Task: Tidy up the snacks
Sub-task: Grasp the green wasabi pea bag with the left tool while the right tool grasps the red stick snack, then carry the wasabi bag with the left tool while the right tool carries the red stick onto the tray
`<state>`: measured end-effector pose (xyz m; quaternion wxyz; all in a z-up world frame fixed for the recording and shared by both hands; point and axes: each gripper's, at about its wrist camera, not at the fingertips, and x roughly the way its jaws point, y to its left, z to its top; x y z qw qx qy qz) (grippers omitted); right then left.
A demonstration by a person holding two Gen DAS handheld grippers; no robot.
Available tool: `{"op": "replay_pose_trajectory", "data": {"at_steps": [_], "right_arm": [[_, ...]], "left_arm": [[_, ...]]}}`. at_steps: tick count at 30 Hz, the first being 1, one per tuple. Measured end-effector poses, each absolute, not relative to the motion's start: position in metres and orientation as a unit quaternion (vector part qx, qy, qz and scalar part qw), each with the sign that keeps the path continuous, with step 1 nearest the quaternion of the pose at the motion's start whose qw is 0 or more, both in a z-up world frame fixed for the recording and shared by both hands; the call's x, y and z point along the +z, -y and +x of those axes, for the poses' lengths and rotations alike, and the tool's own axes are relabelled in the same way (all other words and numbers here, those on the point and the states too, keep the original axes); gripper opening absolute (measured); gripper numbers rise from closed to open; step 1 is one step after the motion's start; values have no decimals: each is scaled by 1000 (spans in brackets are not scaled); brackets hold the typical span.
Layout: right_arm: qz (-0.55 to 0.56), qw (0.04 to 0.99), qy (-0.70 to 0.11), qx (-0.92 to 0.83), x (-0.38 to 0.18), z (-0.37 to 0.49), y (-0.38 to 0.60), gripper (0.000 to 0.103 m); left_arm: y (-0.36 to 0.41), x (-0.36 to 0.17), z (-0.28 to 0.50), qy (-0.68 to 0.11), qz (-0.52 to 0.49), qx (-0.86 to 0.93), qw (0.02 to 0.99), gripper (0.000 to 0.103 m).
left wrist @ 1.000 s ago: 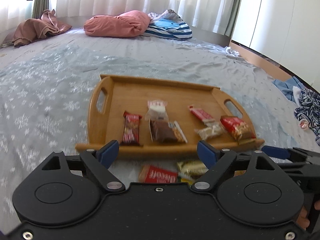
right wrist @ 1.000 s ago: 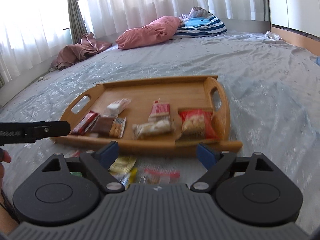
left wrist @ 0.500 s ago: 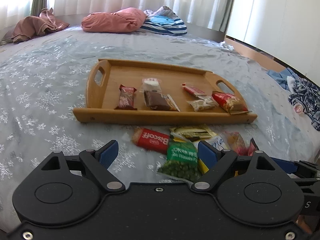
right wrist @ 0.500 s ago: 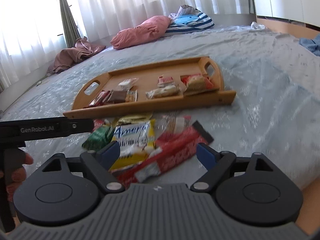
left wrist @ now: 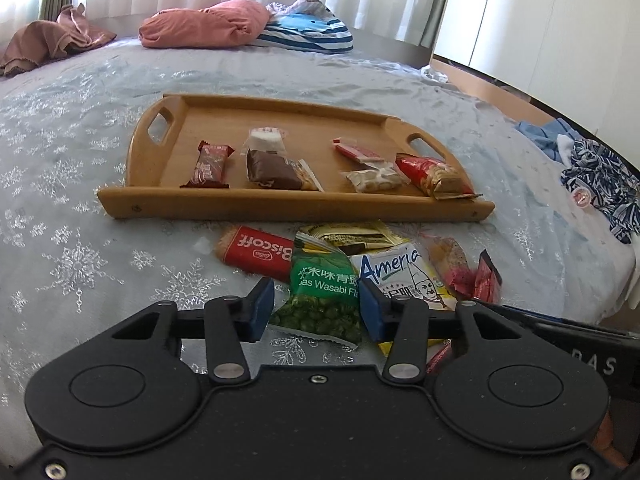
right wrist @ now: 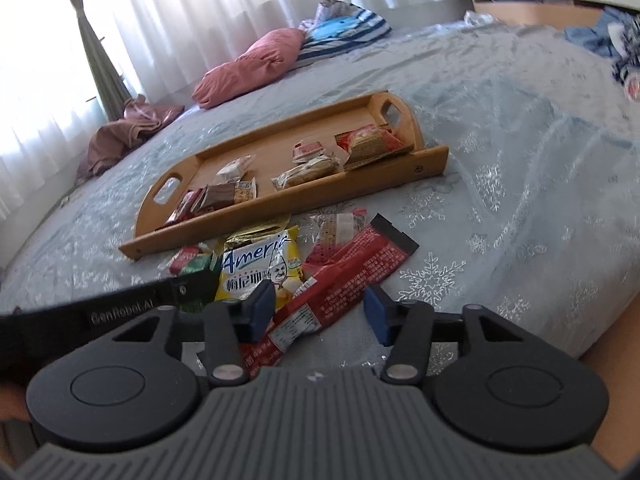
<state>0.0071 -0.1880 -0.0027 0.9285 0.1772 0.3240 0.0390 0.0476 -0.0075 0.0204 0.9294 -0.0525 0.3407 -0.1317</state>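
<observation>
A wooden tray (left wrist: 296, 204) lies on the bed and holds several wrapped snacks in a row. In front of it is a loose pile: a red Biscoff pack (left wrist: 256, 254), a gold pack (left wrist: 352, 236), a yellow pack (left wrist: 400, 276) and a green wasabi-pea pack (left wrist: 320, 292). My left gripper (left wrist: 316, 310) is closing with the green pack between its pads, a sliver of gap on the left. My right gripper (right wrist: 318, 308) is closing around a long red pack (right wrist: 352, 276). Its left pad is at the wrapper's edge and its right pad stands clear. The tray (right wrist: 280, 200) sits beyond.
A pink pillow (left wrist: 204, 24) and a striped cushion (left wrist: 308, 32) lie at the far end of the bed, with a brown cloth (left wrist: 48, 40) at far left. Patterned clothes (left wrist: 600, 184) lie at the right. The bed's edge drops off right of the pile (right wrist: 600, 320).
Both grippers drew back from the tray and sank over the loose pile. Both pairs of jaws narrowed around a pack. The right view rolled, so the tray now looks tilted.
</observation>
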Motion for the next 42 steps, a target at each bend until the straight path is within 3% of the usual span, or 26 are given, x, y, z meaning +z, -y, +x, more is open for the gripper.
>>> {"op": "replay_pose_trajectory", "data": {"at_steps": [11,18,25,42], "right_arm": [[187,926,-329,17,-9,18,180,51],[191,927,-323,17,-9,26,179,37],[185,927,-324,28,-5,25,182,32],[166,937,-300,57,38,48,214,21]], "left_arm": [[5,18,49,-346,-69,-133,926,38],[3,20,48,-347,-83,-134,924,35],[-2,28,43,-334,-86,-123,931,34],[-27,63,65,-312,-83,-87,942,34]]}}
